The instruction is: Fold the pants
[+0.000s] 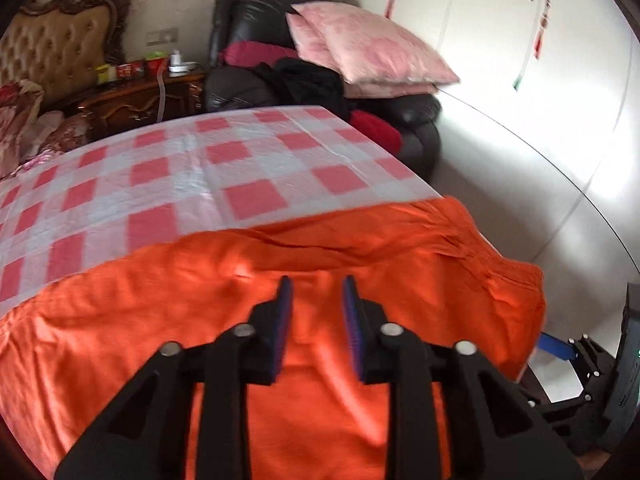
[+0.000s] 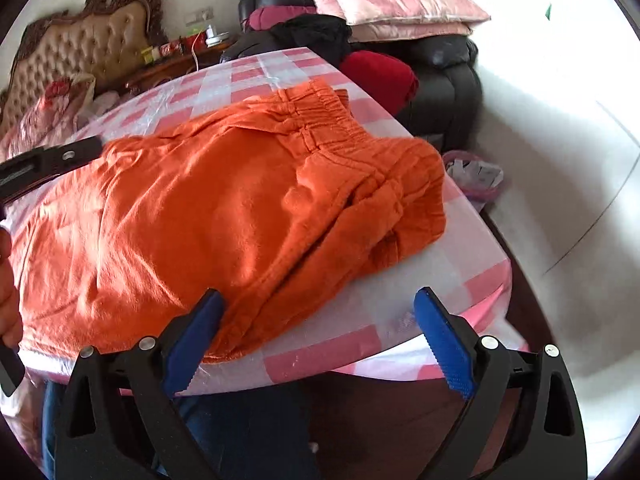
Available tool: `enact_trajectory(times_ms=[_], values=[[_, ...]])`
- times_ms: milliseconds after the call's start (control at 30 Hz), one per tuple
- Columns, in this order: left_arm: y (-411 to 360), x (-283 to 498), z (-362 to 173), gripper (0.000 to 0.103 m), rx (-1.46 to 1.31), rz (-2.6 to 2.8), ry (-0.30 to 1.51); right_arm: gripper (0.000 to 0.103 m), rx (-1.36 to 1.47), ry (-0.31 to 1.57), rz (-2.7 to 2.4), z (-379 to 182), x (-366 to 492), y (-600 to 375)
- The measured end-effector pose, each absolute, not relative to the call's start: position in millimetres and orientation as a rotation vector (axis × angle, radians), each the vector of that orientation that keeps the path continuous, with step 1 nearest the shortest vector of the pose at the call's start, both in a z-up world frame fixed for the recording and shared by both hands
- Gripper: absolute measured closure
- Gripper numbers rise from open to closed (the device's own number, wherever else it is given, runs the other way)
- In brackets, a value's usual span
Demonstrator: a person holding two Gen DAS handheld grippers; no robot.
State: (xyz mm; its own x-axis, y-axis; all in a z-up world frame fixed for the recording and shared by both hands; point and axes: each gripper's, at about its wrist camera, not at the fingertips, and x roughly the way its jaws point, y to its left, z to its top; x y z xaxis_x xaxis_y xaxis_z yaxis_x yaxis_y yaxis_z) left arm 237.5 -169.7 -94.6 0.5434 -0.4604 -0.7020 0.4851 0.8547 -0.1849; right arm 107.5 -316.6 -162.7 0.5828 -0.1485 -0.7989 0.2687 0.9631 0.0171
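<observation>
The pants (image 2: pixel 224 208) lie on the table (image 2: pixel 460 272), waistband toward its far right corner. An armchair (image 2: pixel 448 76) stands behind, pillows (image 2: pixel 396 0) stacked on it.

The orange pants (image 2: pixel 224 208) cover the near half of the checked tabletop (image 1: pixel 168 168), their bunched waistband (image 2: pixel 360 148) rising as a hump toward 2 o'clock in the right wrist view. The far cloth from 10 to 12 o'clock in the left wrist view lies bare and passable. Beyond its far edge a black leather armchair (image 1: pixel 248 40) piled with pink pillows (image 1: pixel 368 48) and dark clothes (image 1: pixel 308 80) blocks the way. At 3 o'clock, white floor (image 2: pixel 560 160) stands open.
</observation>
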Motion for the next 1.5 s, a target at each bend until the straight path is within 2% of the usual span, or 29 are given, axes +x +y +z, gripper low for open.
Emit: enact_trajectory(times_ms=[100,167,267,367,433,500,633,767,933,1167,1300,1400,1500], values=[[-183.5,213.0,-94.4,0.082,0.03,-0.586,0.814,0.012,0.169,0.852,-0.249,-137.3,104.6,-322.5],[-175.8,193.4,-98.6,0.086,-0.028,-0.545,0.827,0.012,0.169,0.823,-0.269,-120.1,113.6,-332.9],[-175.4,160.2,-109.7,0.087,0.005,-0.52,0.837,0.015,0.213,0.801,-0.268,-93.5,144.9,-347.1],[-174.9,141.7,-126.3,0.087,0.015,-0.496,0.869,0.016,0.125,0.812,-0.166,-77.5,195.1,-326.3],[-176.8,137.0,-137.7,0.087,0.038,-0.486,0.894,0.018,0.059,0.858,-0.107,-88.3,230.8,-301.6],[-178.8,131.3,-138.6,0.087,0.068,-0.473,0.873,0.029,-0.011,0.933,-0.052,-109.3,260.0,-280.3],[-177.9,126.8,-141.3,0.087,0.064,-0.461,0.86,0.033,-0.132,0.998,-0.166,-147.0,289.4,-280.4],[-180.3,124.6,-141.5,0.087,0.085,-0.453,0.86,0.033,-0.08,0.975,-0.213,-159.7,288.1,-303.7],[-183.2,122.6,-140.7,0.087,0.113,-0.447,0.846,0.021,-0.077,0.927,-0.271,-162.8,283.8,-307.3],[-166.4,113.8,-121.9,0.087,0.104,-0.397,0.795,0.019,-0.068,0.776,-0.236,-113.4,214.7,-297.8],[-139.4,123.5,-136.9,0.087,0.043,-0.348,0.888,0.019,-0.077,0.857,-0.279,-137.2,183.3,-303.1],[-123.4,117.5,-129.2,0.087,0.048,-0.33,0.862,0.018,-0.066,0.899,-0.287,-157.7,170.3,-312.0],[-80.7,121.0,-113.0,0.086,-0.007,-0.267,0.812,0.017,-0.072,0.879,-0.32,-151.7,159.2,-310.0]])
